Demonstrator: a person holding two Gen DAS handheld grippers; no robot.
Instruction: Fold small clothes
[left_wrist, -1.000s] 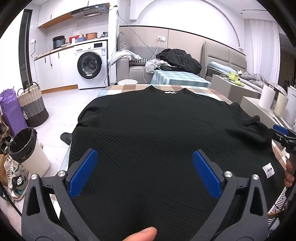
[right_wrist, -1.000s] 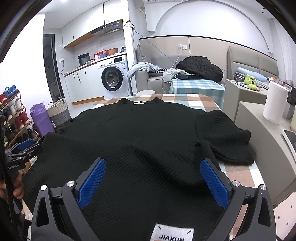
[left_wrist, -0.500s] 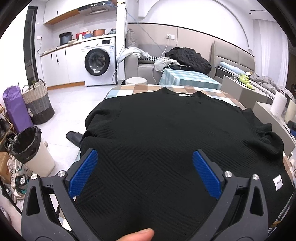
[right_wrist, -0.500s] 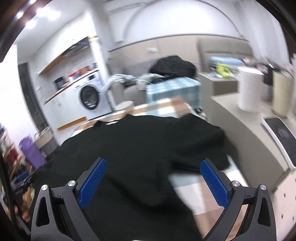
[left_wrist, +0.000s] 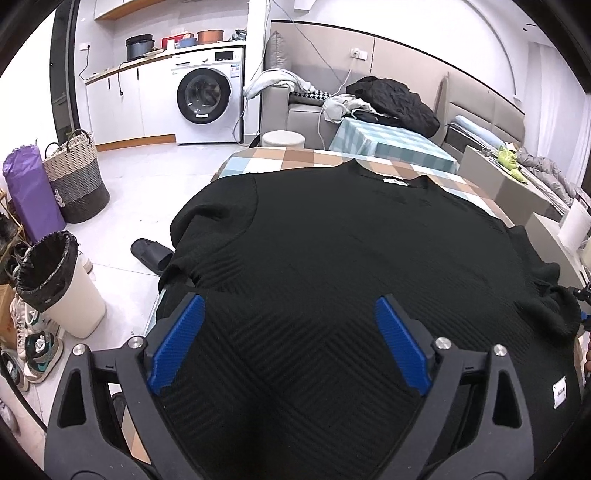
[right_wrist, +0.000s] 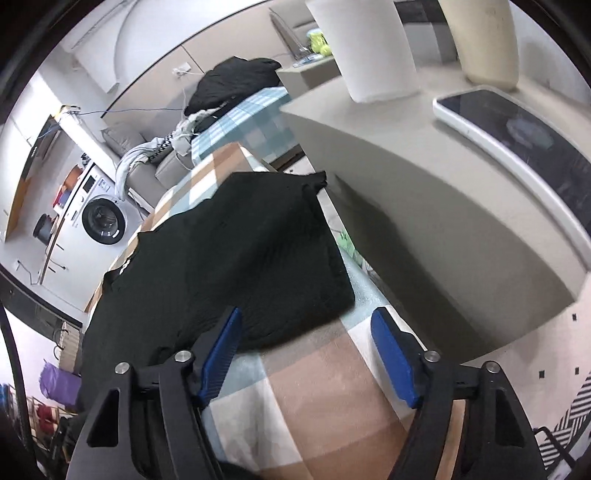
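A black knit top (left_wrist: 351, 251) lies spread flat on the checked table (left_wrist: 295, 158), neckline at the far end and a white label (left_wrist: 559, 391) near the right hem. My left gripper (left_wrist: 288, 306) hovers over the lower left of the top; its jaws are wide and closing a little, with no cloth pinched between the pads. In the right wrist view the picture is rolled. The right gripper (right_wrist: 307, 317) hangs over the bare tablecloth (right_wrist: 314, 387) just beside the right sleeve (right_wrist: 280, 258). Its jaws are closing, and the sleeve's edge lies under them, ungripped.
On the floor to the left are a white bin with a black liner (left_wrist: 55, 280), a dark slipper (left_wrist: 151, 254) and a woven basket (left_wrist: 75, 173). Close to the table's right edge stands a beige counter (right_wrist: 443, 192) with a paper roll (right_wrist: 369, 48) and a flat white-rimmed device (right_wrist: 517, 129).
The left gripper slid left along the hem side of the top. The right gripper swung right from the labelled hem to the sleeve, rolling over, and its jaws narrowed.
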